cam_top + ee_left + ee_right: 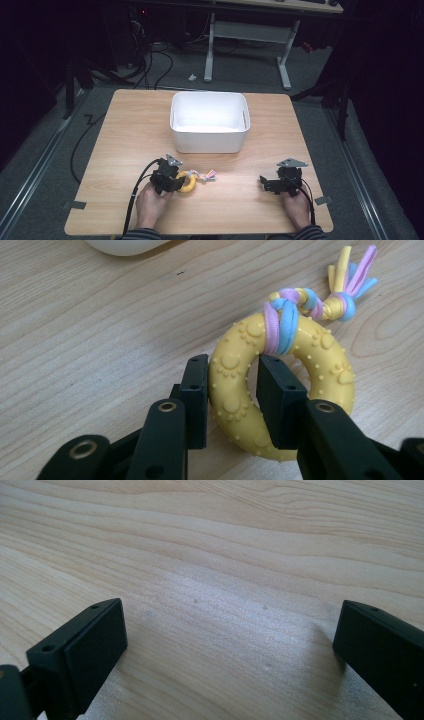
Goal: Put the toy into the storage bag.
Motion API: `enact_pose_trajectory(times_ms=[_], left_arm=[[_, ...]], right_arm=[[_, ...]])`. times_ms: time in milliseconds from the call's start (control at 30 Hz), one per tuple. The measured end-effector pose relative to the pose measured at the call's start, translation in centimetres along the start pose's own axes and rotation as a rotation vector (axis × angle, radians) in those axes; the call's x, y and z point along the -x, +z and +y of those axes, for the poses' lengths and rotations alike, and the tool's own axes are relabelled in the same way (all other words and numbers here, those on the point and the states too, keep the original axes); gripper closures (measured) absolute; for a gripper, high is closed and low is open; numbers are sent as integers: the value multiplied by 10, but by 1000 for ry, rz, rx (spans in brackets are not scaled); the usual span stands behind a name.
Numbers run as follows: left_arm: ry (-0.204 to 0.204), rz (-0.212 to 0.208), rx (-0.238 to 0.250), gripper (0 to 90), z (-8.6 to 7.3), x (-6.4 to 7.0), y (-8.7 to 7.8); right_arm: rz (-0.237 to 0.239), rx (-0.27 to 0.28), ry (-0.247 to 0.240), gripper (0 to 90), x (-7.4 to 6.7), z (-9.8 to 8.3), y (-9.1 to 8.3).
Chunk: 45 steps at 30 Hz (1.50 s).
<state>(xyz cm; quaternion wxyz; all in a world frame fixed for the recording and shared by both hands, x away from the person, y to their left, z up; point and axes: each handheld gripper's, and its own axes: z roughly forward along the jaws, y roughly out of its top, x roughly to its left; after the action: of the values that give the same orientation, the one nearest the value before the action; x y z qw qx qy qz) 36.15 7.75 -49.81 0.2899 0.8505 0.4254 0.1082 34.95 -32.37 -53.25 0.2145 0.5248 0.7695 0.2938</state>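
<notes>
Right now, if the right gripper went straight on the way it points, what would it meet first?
Probably the table. The open right gripper shows bare wood ahead between its jaws; in the high view it points left, roughly toward the ring toy, but depth is unclear.

This is looking like a lab or test room set up for recording, not a home. A small wooden table (150,125) is standing alone on grey carpet (45,165), with metal rails (35,165) running along the floor on both sides. Black cables (150,65) are lying loose behind it, beside the white legs of a desk (247,35). The surroundings are sitting in darkness while the tabletop is being lit from above.
</notes>
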Motion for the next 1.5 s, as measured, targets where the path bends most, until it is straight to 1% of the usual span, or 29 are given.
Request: enact_pose_trajectory(times_ms=[67,233,367,400,467,567,600,767,800,833,867,1033,1267,1333,1367,1433,1500], left_arm=[[-4,-9,0,666,0,2,-1],[5,-5,-4,666,0,3,-3],[6,-9,9,666,-1,4,-9],[1,-19,14,666,-1,4,-12],[1,-25,20,666,-1,5,-15],[14,-19,20,666,1,7,-19],[23,-8,25,666,2,7,-21],[22,-1,38,666,4,7,-28],[17,-9,40,666,5,7,-32],[17,-9,40,667,5,7,-32],[26,-3,43,666,7,8,-35],[35,2,51,666,9,10,-42],[41,-6,65,667,15,8,-56],[40,3,69,667,16,6,-59],[42,4,70,668,17,5,-62],[43,6,70,668,18,4,-63],[41,8,79,668,19,3,-68]], right_arm=[[2,0,0,6,0,0,0],[4,1,-1,6,-1,0,0],[7,-1,-4,6,-1,0,0],[8,0,-6,6,-1,0,0],[8,0,-7,6,-1,0,0],[8,1,-8,6,-1,0,0],[8,1,-8,6,-1,0,0],[10,0,-7,6,-1,0,-1],[10,-1,-6,6,-1,0,-1],[10,-1,-6,6,-1,0,-1],[11,0,-7,6,-1,0,-1],[10,-1,-7,6,-1,0,-1],[12,0,-7,6,-1,0,0],[13,0,-8,6,-1,0,0],[12,-1,-8,5,-1,0,0],[13,-1,-8,5,-1,0,0],[13,-1,-9,5,-1,0,0]])
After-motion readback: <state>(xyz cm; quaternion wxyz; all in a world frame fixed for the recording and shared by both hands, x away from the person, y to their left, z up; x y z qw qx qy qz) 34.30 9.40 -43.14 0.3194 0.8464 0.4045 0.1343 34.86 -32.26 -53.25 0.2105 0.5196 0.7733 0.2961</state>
